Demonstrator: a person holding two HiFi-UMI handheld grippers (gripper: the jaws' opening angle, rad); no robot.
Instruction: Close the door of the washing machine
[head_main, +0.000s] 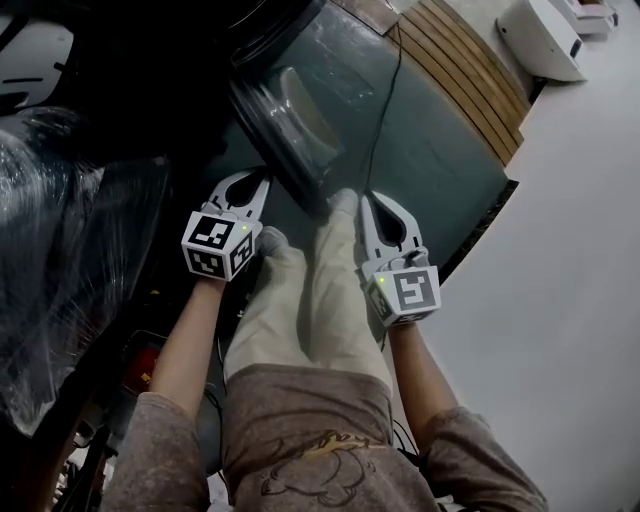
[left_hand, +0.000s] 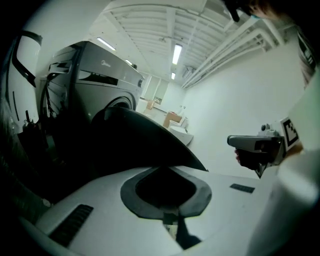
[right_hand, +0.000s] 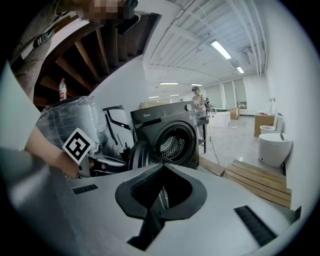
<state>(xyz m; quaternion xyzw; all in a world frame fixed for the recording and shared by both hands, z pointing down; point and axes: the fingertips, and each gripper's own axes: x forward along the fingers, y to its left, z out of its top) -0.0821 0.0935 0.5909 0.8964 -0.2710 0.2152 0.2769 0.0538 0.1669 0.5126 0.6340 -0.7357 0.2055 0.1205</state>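
Across the middle of the right gripper view stands the dark washing machine (right_hand: 167, 127), its drum mouth uncovered. A plastic-wrapped bulk (head_main: 50, 260) fills the left side of the head view. Next in size, the round door (head_main: 285, 125) hangs open at upper centre of the head view, with its glass bowl showing and its lower rim reaching to centre frame, so the closing is not yet done. Below it the person's trousered legs (head_main: 320, 285) run up the middle, one foot just beside the door's lower edge. The left claw (head_main: 262, 177) sits lower left of the door, its tips pinched together on nothing. Its nose is just beside the rim, though I cannot tell whether it touches. The right claw (head_main: 365, 197), right of centre, is likewise closed and empty, and stands apart from the door. A thin dark cord (head_main: 383, 90) trails down from the top of the frame toward it. The likeliest slip, to my eye, is a closed claw nose skating off the curved rim under a push, so the door swings weakly and stops short of latching. A shove landing on the glass bowl rather than the frame could jar it, and the right claw could snag that cord as it reaches in.
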